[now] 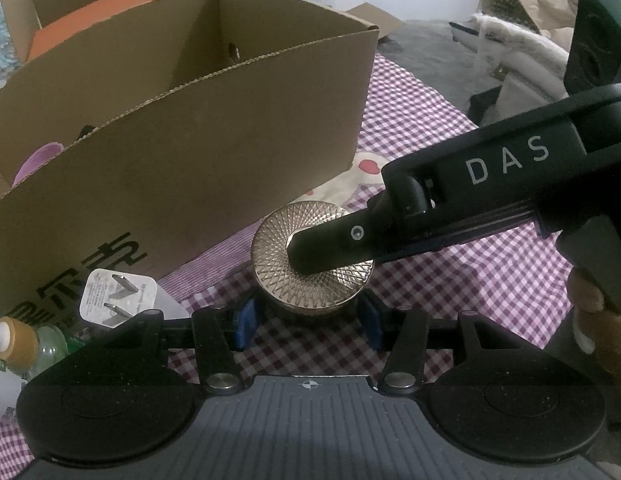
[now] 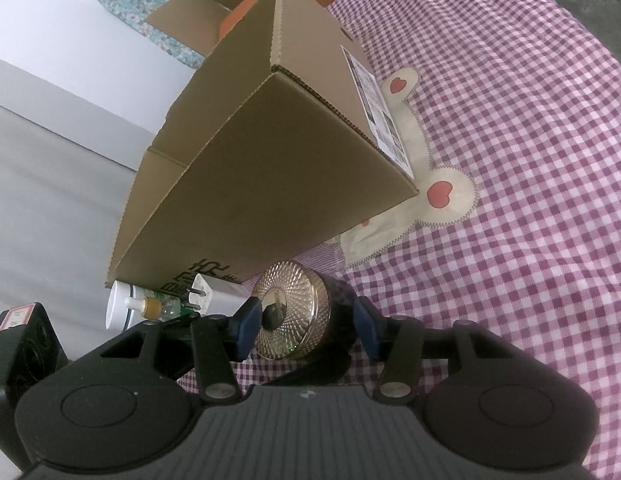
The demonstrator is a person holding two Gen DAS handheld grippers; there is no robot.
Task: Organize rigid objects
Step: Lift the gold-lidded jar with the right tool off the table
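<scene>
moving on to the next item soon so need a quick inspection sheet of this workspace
surface: purple checked cloth with a rabbit patch, bare to the right
job's things: gold-lidded jar upright in front of the open cardboard box; something purple already in the box
clutter: white charger plug, small tan-capped bottle and white tube by the box's corner
grippers: left claw flanks the jar's sides; right claw has one finger on the lid; grip unclear for both
cables: nothing seen
surroundings: orange box behind, pale coat far right
</scene>
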